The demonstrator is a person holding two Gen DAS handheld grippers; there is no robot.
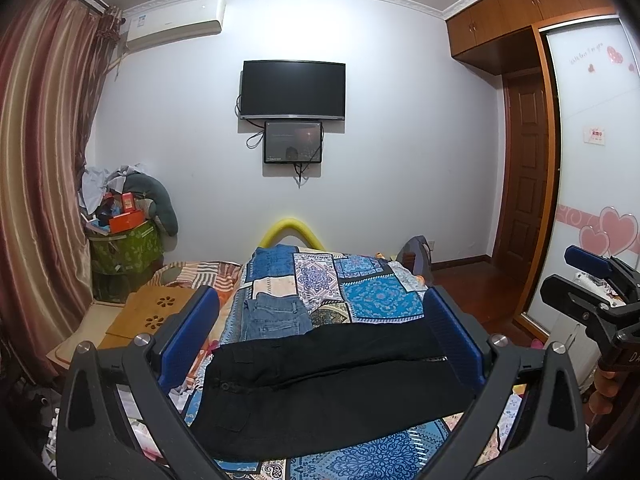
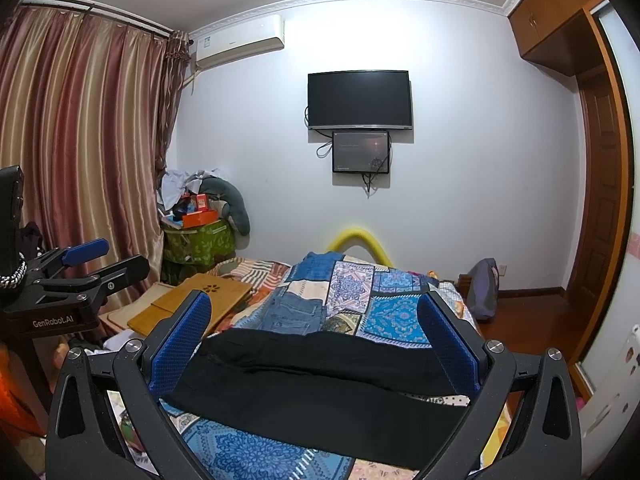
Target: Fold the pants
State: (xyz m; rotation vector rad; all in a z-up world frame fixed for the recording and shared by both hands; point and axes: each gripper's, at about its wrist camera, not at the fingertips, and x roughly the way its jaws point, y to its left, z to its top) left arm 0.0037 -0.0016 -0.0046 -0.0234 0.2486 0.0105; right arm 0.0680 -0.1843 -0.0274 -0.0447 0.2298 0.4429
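Left gripper [image 1: 320, 336] open, black pants [image 1: 320, 384] below

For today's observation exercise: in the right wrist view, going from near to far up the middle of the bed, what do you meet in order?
Black pants → folded jeans → patchwork bedspread → yellow foam tube → small screen → television.

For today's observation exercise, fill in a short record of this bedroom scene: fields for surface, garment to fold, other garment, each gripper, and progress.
surface: bed with patchwork quilt
garment to fold: black pants, lying flat across the near end of the bed, legs side by side
other garment: folded jeans, just beyond the black pants
left gripper: open, holding nothing, above the pants
right gripper: open, holding nothing
progress: folding of the black pants not yet begun
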